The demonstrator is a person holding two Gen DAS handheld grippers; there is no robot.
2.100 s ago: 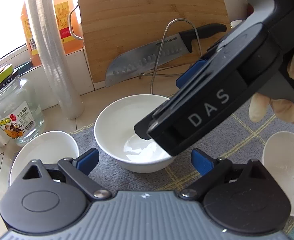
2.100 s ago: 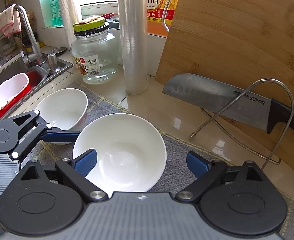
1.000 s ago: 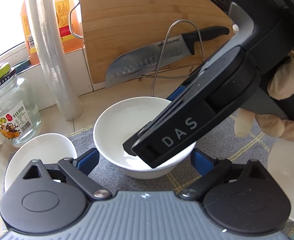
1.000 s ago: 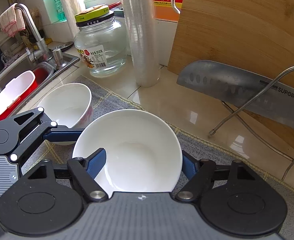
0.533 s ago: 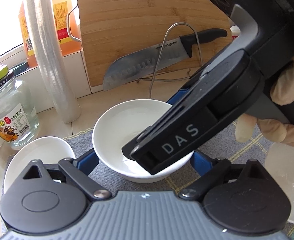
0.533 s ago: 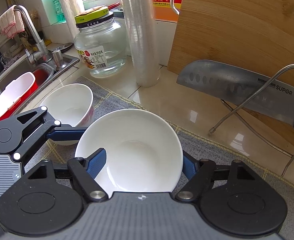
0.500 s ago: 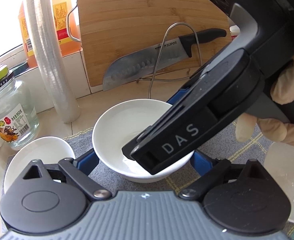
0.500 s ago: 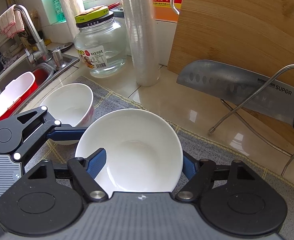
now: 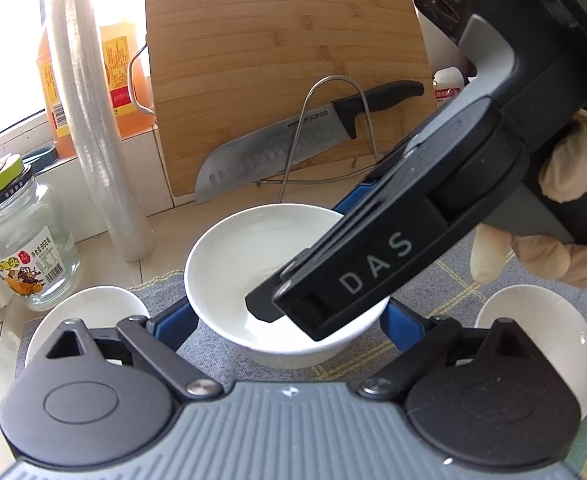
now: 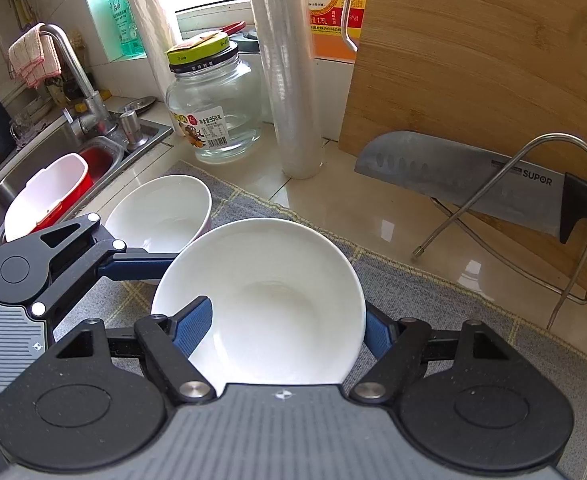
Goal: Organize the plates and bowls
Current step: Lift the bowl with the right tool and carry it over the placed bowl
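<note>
White bowl (image 10: 269,300) held over the grey checked mat (image 10: 433,300), near-centre of the counter; right gripper (image 10: 285,326) is clamped on it, blue pads pressing both sides of the rim. Left gripper (image 9: 289,318) stands spread around the same bowl from the other side; whether its pads touch the wall cannot be told. A second white bowl (image 10: 161,212) sits just beside, toward the sink (image 10: 73,148); a third bowl (image 9: 541,344) sits at the mat's opposite end.

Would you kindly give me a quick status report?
Right gripper shut on middle bowl. Left gripper straddles same bowl, grip unclear. Smaller bowls flank it.
</note>
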